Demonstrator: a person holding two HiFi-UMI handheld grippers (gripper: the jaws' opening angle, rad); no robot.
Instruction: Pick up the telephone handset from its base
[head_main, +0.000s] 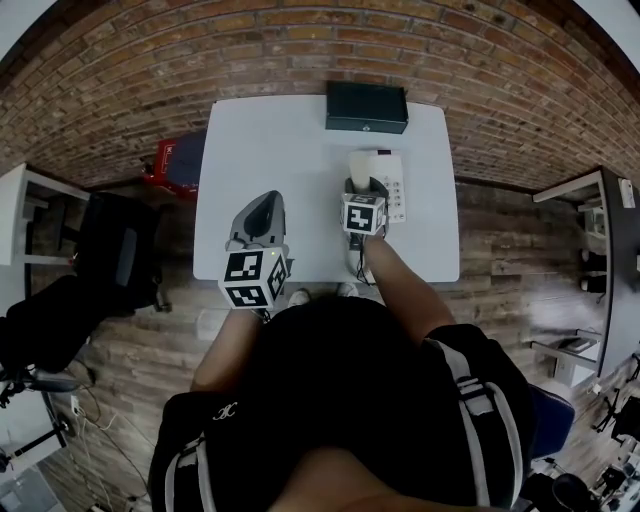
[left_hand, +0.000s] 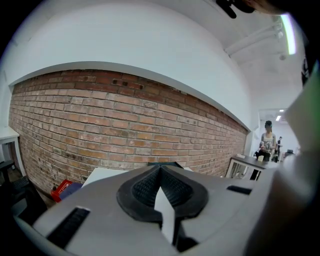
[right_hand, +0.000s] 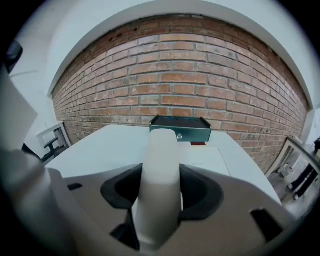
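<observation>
A cream telephone handset sticks out between the dark pads of my right gripper, which is shut on it. In the head view the right gripper sits over the white telephone base on the white table, with the handset pointing away from me. My left gripper hovers over the table's left half, shut with nothing in it. Its ribbed pads meet in the left gripper view.
A dark green metal box stands at the table's far edge, in front of a brick wall. A red crate lies on the wood floor left of the table. Black chairs stand at the left, and a desk at the right.
</observation>
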